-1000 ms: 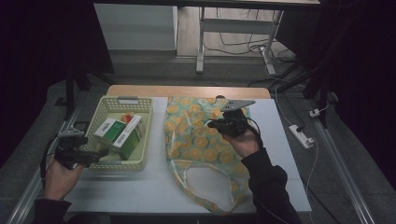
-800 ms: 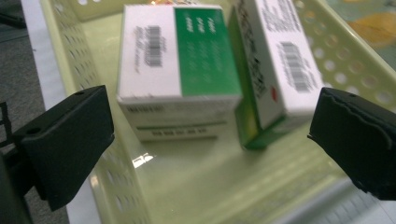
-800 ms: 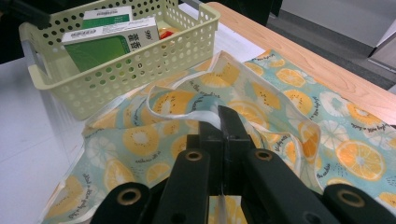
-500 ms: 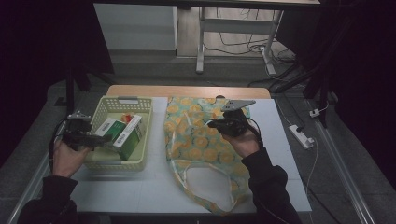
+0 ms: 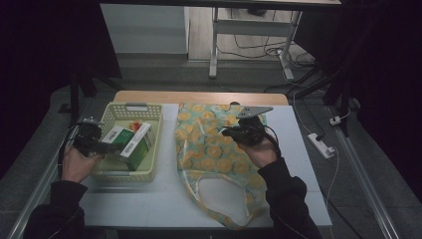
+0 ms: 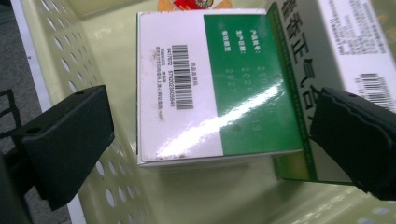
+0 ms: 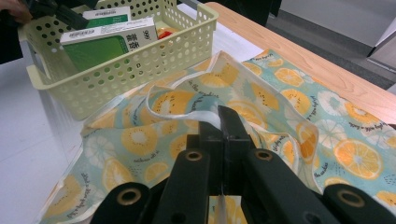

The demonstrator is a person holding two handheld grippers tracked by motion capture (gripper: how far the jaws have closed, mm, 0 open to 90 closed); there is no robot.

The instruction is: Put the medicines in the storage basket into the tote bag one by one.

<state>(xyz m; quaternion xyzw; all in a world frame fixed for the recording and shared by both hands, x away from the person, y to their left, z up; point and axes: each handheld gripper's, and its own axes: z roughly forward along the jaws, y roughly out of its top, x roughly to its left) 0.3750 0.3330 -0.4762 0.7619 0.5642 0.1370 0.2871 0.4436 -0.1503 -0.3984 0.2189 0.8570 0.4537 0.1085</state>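
Left gripper [image 5: 102, 147] moving since earlier frame from near-left tabletop [image 5: 164, 209] edge into basket [image 5: 132, 110], jaws apart around white-green box [image 6: 210, 84], not yet pressing. Right gripper [image 7: 223, 122] keeping place, jaws together, pinching rim of fruit-print bag [image 5: 214, 149] right of basket. Step in hand: picking box. Next: closing jaws, lifting box toward bag mouth.

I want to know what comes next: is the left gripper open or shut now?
Open. The left gripper has its jaws wide apart on either side of the green-and-white box in the basket, without touching it.
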